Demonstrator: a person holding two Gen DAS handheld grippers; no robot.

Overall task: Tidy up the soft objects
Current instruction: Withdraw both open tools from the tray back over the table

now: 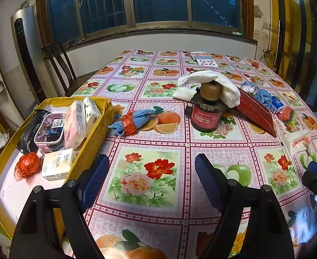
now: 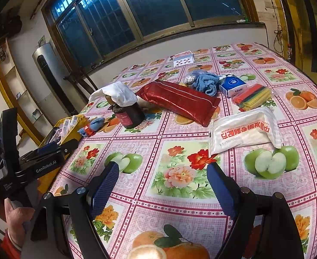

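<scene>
My left gripper [image 1: 153, 165] is open over the fruit-print tablecloth, nothing between its fingers, beside a yellow box [image 1: 93, 138] holding tissue packs [image 1: 75, 125] and a red crumpled bag [image 1: 27, 165]. A blue cloth wrapped in red foil [image 1: 132, 119] lies just right of the box. A white cloth [image 1: 210, 84] drapes over a dark red jar [image 1: 204, 116]. My right gripper [image 2: 162, 172] is open and empty, near a white plastic packet [image 2: 242, 130]. Beyond lie a red foil bag [image 2: 180, 101], a blue cloth [image 2: 206, 82], a Vinda tissue pack [image 2: 233, 86] and coloured cloths [image 2: 252, 97].
Playing cards [image 1: 204, 60] lie at the far side of the table. A dark wooden chair [image 1: 61, 64] stands at the table's far left, with a tall appliance [image 1: 25, 49] behind. The person's hand [image 2: 18, 218] holds the left gripper's handle at the table's left edge.
</scene>
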